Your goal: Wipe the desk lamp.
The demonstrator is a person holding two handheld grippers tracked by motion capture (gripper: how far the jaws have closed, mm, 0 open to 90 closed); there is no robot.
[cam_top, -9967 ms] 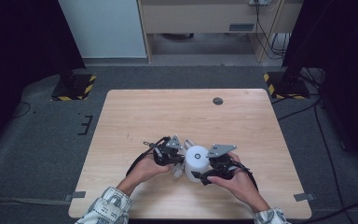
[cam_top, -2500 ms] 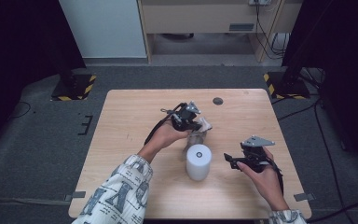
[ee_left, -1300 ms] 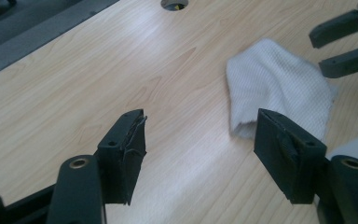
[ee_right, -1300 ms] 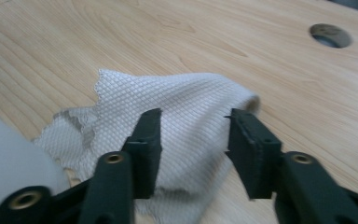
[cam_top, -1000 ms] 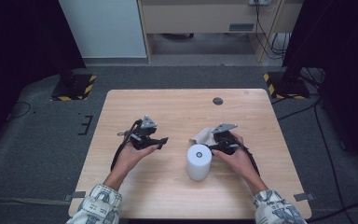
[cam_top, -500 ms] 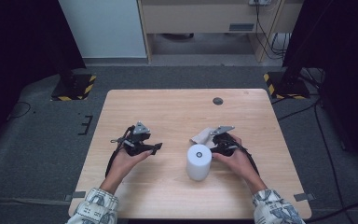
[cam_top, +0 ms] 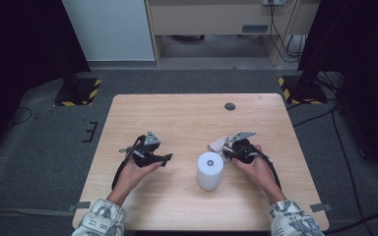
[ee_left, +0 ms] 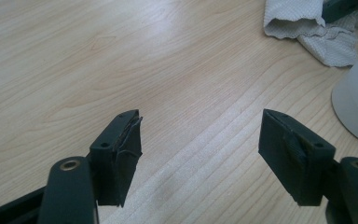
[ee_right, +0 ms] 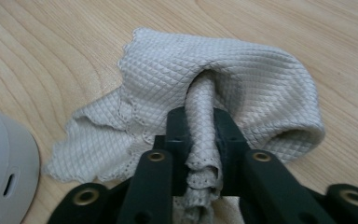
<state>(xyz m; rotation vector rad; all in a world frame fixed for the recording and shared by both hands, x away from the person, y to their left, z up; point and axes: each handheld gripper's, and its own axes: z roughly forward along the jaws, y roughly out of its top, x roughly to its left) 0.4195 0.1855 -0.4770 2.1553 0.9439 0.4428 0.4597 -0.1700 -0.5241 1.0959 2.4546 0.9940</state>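
Cloth pinched in right gripper, jaws just closed on bunched fold; fold runs lengthwise between jaws, loose end spreading ahead onto table. Lies just beyond and right of white cylinder, near it. Left gripper spread, nothing between jaws, well left of cylinder.

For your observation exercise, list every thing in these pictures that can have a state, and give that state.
Left gripper: jaws open, nothing between them.
Right gripper: jaws just closed, pinching a fold of the cloth.
Cloth: crumpled, lying on the table, gripped.
White cylinder: upright, untouched.
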